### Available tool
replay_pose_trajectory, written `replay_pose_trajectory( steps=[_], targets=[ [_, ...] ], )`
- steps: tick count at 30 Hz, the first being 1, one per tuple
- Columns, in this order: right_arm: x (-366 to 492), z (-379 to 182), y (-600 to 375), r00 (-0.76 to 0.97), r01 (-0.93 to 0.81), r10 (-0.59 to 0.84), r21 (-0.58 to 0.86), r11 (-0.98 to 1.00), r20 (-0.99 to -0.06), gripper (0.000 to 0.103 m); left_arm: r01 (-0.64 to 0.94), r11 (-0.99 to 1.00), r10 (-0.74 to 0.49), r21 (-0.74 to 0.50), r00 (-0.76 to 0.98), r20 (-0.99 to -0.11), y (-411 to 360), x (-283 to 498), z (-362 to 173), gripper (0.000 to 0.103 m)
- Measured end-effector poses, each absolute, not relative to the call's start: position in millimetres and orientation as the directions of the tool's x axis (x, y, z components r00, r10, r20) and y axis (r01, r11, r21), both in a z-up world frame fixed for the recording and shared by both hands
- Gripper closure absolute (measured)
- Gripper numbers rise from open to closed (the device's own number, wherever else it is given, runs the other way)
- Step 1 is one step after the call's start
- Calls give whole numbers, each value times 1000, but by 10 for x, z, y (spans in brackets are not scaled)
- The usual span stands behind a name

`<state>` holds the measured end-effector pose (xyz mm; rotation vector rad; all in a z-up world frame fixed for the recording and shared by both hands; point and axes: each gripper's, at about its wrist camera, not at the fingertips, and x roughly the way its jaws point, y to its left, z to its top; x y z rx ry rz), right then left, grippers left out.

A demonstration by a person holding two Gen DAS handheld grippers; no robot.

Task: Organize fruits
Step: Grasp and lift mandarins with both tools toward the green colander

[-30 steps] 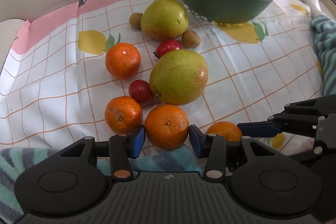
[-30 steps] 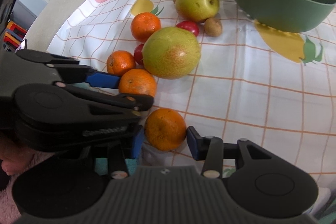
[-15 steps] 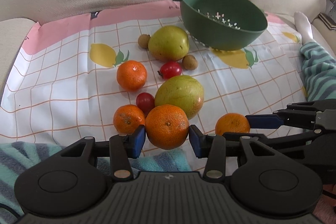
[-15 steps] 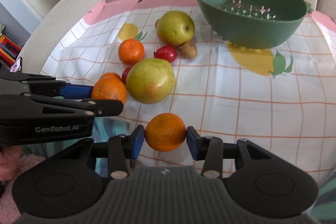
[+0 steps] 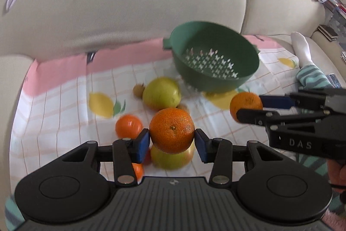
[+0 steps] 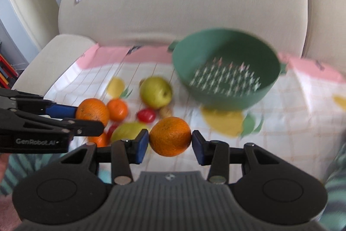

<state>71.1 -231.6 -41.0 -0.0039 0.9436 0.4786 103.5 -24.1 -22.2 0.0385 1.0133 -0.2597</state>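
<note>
My left gripper (image 5: 172,140) is shut on an orange (image 5: 172,130) and holds it up above the cloth. In the right wrist view, my right gripper (image 6: 170,144) is shut on a second orange (image 6: 170,135), also off the cloth. Each view shows the other gripper from the side with its orange: the right gripper (image 5: 252,108) and the left gripper (image 6: 86,116). The green colander (image 5: 244,81) stands beyond both, with nothing in it. Two pears (image 5: 162,94) (image 5: 173,160), an orange (image 5: 128,126) and a red tomato (image 6: 146,115) lie on the cloth.
The fruit lies on a checked cloth (image 5: 54,105) with a pink border, spread on a beige sofa seat (image 5: 129,3). A foot in a white sock (image 5: 301,47) and a striped blanket (image 5: 311,77) are at the right. Small brown fruits (image 5: 138,89) sit beside the far pear.
Both grippers have risen from the cloth, each with its orange held in it. Both views have tilted up, so the colander's inside and the sofa back now show.
</note>
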Motion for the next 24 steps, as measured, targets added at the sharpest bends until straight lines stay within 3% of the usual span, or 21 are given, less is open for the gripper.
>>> replay_pose_trajectory(
  steps=[11,24],
  targets=[
    [1387,-275,-2596,564,-382,332,118,917,-756,62,356,934,-237,-43,522,-820,-603,1557,-63,52],
    [2163,-744,-2654,439,-467,356,129,875,-825,63,554,833,-260,14,413,-873,-1136,2298,-339,52]
  ],
)
